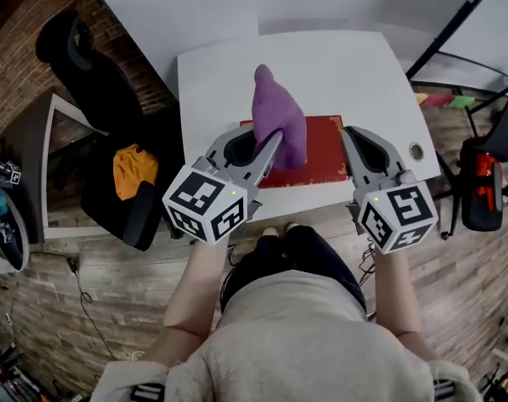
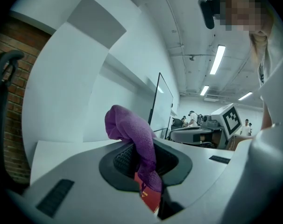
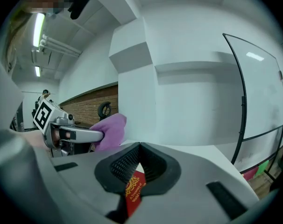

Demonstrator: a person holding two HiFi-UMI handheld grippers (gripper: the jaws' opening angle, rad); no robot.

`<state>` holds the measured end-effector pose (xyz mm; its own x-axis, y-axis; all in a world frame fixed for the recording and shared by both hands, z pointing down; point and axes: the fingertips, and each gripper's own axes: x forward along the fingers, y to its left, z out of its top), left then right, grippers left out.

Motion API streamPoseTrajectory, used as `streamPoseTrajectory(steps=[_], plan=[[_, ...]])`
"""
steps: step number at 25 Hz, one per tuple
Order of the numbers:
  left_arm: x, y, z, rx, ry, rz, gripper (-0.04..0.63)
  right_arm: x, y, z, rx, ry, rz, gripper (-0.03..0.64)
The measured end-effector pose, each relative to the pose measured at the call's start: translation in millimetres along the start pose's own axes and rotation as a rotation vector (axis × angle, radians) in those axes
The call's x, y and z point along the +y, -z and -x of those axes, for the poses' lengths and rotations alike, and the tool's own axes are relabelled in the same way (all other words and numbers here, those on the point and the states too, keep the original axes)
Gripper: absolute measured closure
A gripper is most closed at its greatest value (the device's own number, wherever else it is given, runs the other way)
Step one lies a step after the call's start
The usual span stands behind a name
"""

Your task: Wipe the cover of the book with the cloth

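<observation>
A red book (image 1: 321, 153) with gold print lies flat near the front edge of the white table (image 1: 321, 65). My left gripper (image 1: 271, 141) is shut on a purple cloth (image 1: 281, 120), which bunches up above the jaws and hangs down over the book's left part. In the left gripper view the cloth (image 2: 132, 134) fills the jaws of the left gripper (image 2: 144, 160), with the book (image 2: 148, 197) below. My right gripper (image 1: 348, 132) sits at the book's right edge, its jaws shut tip to tip (image 3: 140, 146) over the cover (image 3: 133, 190). The cloth (image 3: 109, 129) shows to its left.
A black chair (image 1: 111, 191) with an orange thing (image 1: 135, 167) on it stands left of the table. A black and red stand (image 1: 480, 182) is at the right. A round cable hole (image 1: 416, 151) sits near the table's right edge. White partitions rise behind the table.
</observation>
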<state>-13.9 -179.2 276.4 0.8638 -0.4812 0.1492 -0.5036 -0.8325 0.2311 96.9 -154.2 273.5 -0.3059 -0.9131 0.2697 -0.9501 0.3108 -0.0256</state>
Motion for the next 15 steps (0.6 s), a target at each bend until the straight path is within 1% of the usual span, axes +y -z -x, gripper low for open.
streamPoseTrajectory(steps=[2,5,8,12,15], plan=[[2.9,-9.1,2.1,-0.041,-0.027,0.001,0.528,1.2,-5.9,-2.7,-0.003,-0.015,0.032,0.595],[-0.1,-21.5,5.5,-0.086,-0.043,-0.007,0.528,5.5,-14.7,-3.3,-0.013,-0.051,0.059,0.594],[-3.9,-29.5,7.6,-0.113,-0.054,-0.012,0.528,7.2,-22.7,-1.3,-0.035,-0.08,0.054,0.595],[-6.5,-34.9,12.1,-0.158,-0.062,0.026,0.528,7.0,-31.1,3.0,-0.075,-0.111,0.032,0.595],[-9.6,-38.2,16.6,-0.176,-0.073,0.019,0.528,7.3,-33.6,4.2,-0.097,-0.136,0.02,0.595]])
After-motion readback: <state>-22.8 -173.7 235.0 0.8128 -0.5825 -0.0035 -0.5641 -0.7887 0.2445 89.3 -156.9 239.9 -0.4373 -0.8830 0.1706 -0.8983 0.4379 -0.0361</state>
